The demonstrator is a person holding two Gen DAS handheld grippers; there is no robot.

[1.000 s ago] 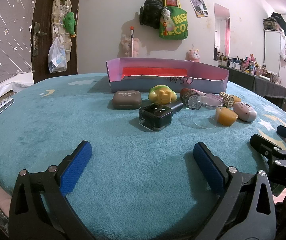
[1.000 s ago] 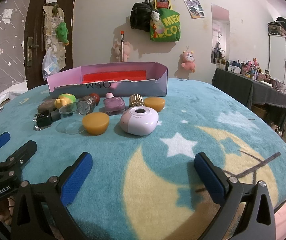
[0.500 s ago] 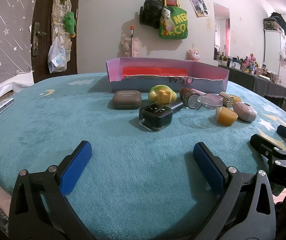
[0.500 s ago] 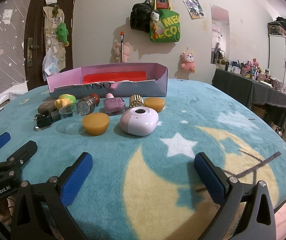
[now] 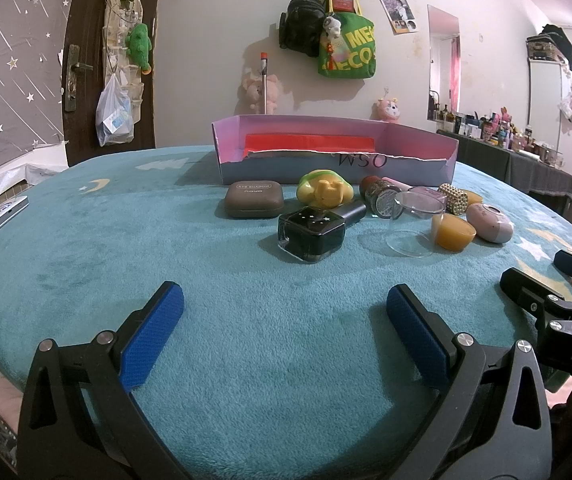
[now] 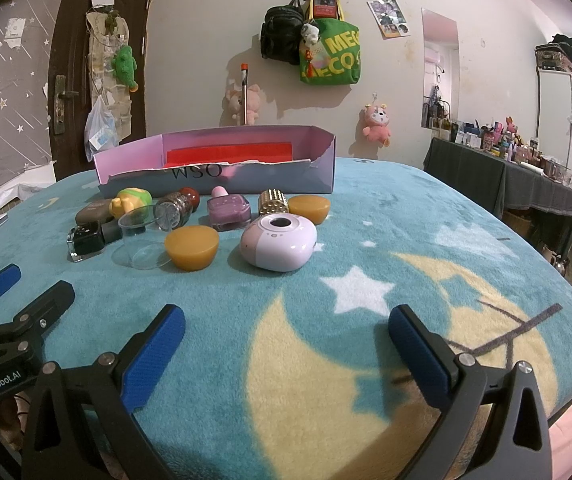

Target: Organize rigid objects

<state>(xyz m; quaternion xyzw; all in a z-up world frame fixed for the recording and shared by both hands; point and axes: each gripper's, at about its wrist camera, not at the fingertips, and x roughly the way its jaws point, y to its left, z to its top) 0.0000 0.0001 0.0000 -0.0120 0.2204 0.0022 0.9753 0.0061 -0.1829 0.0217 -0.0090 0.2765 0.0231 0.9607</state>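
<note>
- The left gripper [image 5: 284, 312] sits low over the teal blanket [image 5: 86, 248], its blue-padded fingers [image 5: 154, 332] spread wide apart with nothing between them.
- The right gripper [image 6: 286, 332] is the same deal: wide apart, empty, parked over the yellow moon print on the blanket, just beside the left one.
- Each gripper pokes into the edge of the other's camera view, so they're side by side at the near edge of the bed.
- Straight ahead of the left gripper is a black square bottle [image 5: 312, 234] lying on its side, the closest item to it.
- Behind that are a brown eyeshadow case [image 5: 254, 199] and a yellow-green toy [image 5: 324, 192], near each other.
- To the right of the bottle is a clear plastic cup [image 5: 416, 222] tipped on its side, with a small glitter jar [image 5: 382, 198] just behind it.
- Next along is an amber puck [image 6: 191, 247], then a pale pink round gadget [image 6: 279, 242] with a hole on top, the nearest thing to the right gripper.
- Behind those, from the right wrist view: a purple nail polish bottle [image 6: 229, 210], a gold studded cylinder [image 6: 273, 202] and a second amber puck [image 6: 310, 208].
- All of that is clustered loose on the blanket, in front of the pink cardboard box [image 5: 418, 168], which has a red sheet inside and sits at the back of the pile.
- Far left, well apart from everything, a small silver device [image 5: 3, 214] lies on the blanket.
</note>
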